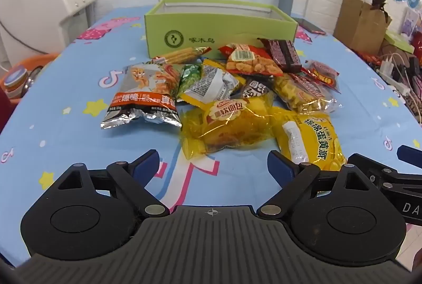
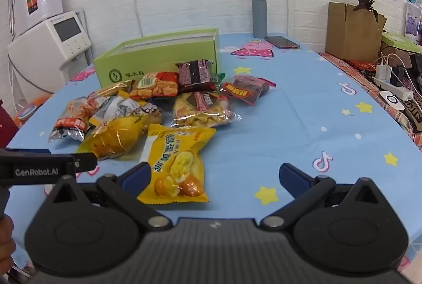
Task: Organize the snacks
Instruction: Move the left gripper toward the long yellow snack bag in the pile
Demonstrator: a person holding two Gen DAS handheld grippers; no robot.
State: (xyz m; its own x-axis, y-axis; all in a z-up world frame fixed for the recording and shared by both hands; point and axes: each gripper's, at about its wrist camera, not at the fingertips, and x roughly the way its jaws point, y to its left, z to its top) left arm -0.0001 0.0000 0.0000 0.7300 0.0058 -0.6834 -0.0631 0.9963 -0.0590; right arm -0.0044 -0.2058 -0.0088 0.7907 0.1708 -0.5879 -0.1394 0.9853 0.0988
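The snacks (image 1: 224,91) are seen heaped on the surface (image 1: 66,131) before the empty green box (image 1: 221,25), both grippers' jaws spread wide with nothing held, and the yellow pie pack (image 2: 176,162), lengthwise toward the right gripper (image 2: 215,175), lies nearest it, against its left jaw.

Grey cylinder flask (image 2: 259,16) upright at the table's (image 2: 277,125) far edge, phone (image 2: 282,42) flat beside it. Cardboard box (image 2: 352,32) right, power strip (image 2: 393,87) with chargers; white appliance (image 2: 50,46) left.

Bright even indoor light, soft shadows, sharp focus, fisheye bending, dark vignetted corners
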